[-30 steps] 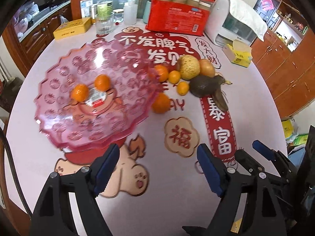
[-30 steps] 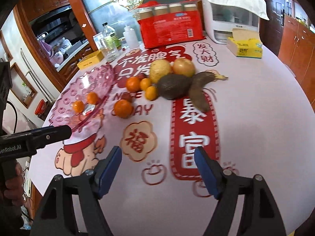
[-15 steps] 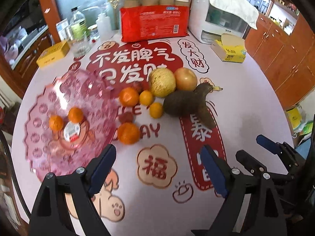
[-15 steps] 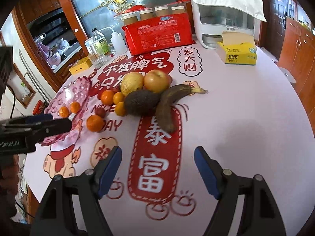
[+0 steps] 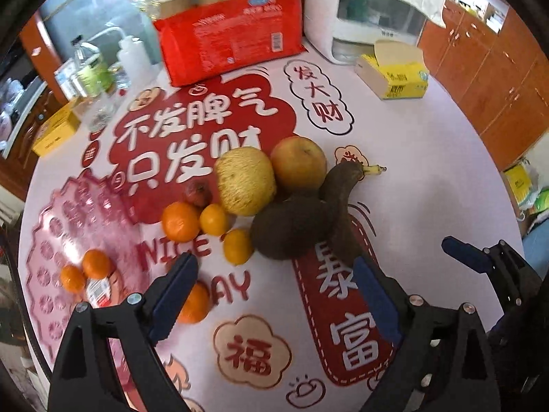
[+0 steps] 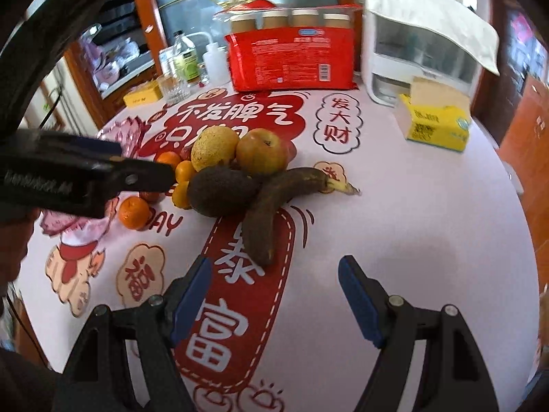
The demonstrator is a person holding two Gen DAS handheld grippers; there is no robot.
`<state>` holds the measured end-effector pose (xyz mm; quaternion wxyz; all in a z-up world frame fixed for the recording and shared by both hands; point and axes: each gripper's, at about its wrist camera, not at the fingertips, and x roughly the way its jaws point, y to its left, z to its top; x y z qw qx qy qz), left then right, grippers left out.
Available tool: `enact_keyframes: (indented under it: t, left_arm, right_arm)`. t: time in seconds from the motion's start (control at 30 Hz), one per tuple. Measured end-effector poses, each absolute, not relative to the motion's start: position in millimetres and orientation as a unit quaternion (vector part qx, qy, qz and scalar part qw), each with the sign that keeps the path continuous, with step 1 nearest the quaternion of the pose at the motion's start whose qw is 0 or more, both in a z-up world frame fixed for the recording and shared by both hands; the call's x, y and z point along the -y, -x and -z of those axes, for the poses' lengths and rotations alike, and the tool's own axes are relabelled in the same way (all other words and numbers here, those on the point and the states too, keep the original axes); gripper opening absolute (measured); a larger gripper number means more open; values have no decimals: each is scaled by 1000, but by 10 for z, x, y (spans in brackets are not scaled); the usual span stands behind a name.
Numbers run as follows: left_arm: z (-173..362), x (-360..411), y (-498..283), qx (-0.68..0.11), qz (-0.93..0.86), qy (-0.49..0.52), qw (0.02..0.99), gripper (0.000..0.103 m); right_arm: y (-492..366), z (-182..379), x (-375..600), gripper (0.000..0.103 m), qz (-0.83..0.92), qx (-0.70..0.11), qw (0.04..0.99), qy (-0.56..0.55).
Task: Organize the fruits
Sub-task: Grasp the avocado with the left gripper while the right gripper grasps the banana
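Left tool (image 5: 274, 295): spread wide, empty; jaws just opening further, nothing between them.
Right tool (image 6: 272, 292): spread, empty, nothing pinched.
Fruit pile: middle of the table (image 5: 429, 178), just ahead of both tools.
Nearest to left tool: small orange (image 5: 236, 245) and dark avocado (image 5: 291, 228), straight ahead between the blue pads.
Nearest to right tool: brown banana (image 6: 274, 206), its lower tip pointing into the gap.
Banana axis: running away from the right tool, bent toward the stem end at upper right.
Lone orange (image 5: 194, 304): half hidden behind the left pad.
Pink bowl (image 5: 51, 226): far left, holding two small oranges; left tool nearer to it.
Look of fruit: banana overripe and dark; pear (image 5: 245, 180) rough and yellow; apple (image 5: 298, 163) touching it.
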<state>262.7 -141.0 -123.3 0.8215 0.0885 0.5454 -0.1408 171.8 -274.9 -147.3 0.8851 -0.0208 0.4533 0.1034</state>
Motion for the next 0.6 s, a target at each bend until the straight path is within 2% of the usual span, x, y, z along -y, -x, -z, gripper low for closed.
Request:
enact_keyframes:
  t: [0.37, 0.6]
  left_arm:
    - [1755, 1632, -2944, -586, 143, -121, 788, 91]
    - [1941, 1637, -3064, -598, 141, -124, 779, 91]
  right_arm:
    - [-1964, 1805, 2593, 77, -123, -454, 881, 57]
    - [-2008, 2013, 2498, 77, -125, -427, 893, 69]
